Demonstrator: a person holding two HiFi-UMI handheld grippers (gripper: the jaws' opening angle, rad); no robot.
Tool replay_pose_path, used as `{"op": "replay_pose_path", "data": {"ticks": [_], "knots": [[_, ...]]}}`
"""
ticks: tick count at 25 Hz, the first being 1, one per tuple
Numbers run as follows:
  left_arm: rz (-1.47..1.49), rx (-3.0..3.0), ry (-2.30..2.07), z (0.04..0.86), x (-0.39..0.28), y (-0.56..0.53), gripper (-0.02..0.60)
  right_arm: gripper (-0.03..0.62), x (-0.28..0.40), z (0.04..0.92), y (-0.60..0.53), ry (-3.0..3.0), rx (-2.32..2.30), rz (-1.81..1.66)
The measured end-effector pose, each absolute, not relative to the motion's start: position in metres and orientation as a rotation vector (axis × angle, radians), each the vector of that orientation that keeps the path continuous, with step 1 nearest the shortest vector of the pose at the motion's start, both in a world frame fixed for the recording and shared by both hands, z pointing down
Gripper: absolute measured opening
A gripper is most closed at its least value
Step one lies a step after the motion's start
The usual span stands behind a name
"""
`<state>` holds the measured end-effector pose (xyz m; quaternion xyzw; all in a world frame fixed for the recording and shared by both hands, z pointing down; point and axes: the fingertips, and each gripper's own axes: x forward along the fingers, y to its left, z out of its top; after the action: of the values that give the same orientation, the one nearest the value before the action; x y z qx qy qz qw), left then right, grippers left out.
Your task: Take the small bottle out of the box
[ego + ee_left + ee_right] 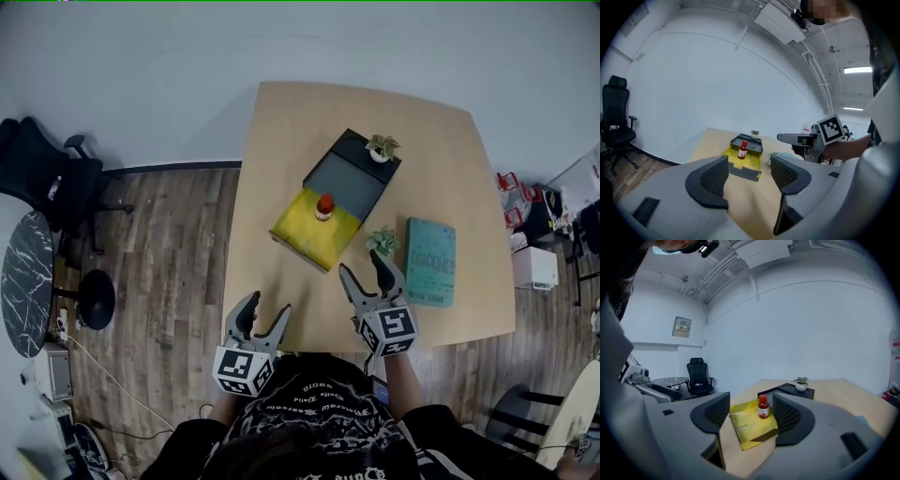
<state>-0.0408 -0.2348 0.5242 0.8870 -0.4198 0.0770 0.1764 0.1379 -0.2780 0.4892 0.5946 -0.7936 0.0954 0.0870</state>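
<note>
A small red bottle (324, 206) with a red cap and white label stands upright on the yellow inside of an opened box (314, 230) in the middle of the wooden table. The box's dark lid (349, 180) lies open behind it. The bottle also shows in the left gripper view (743, 150) and the right gripper view (762, 407). My left gripper (268, 312) is open near the table's front edge, well short of the box. My right gripper (364, 271) is open, just in front of the box's right corner. Both hold nothing.
A small potted plant (381, 147) sits on the box lid's far corner. A second small plant (382, 242) and a teal book (431, 261) lie right of the box. An office chair (47, 178) and a round marble table (25, 281) stand to the left on the wood floor.
</note>
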Motion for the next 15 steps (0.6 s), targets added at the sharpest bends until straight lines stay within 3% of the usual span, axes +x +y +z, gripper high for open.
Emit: {"op": "replay_pose_path", "data": {"ticks": [15], "knots": [[0.207,2.473,-1.262,0.524,-0.043,-0.244,0.288,0.288,0.123,0.502,-0.356,-2.411,1.602,0.299]]}}
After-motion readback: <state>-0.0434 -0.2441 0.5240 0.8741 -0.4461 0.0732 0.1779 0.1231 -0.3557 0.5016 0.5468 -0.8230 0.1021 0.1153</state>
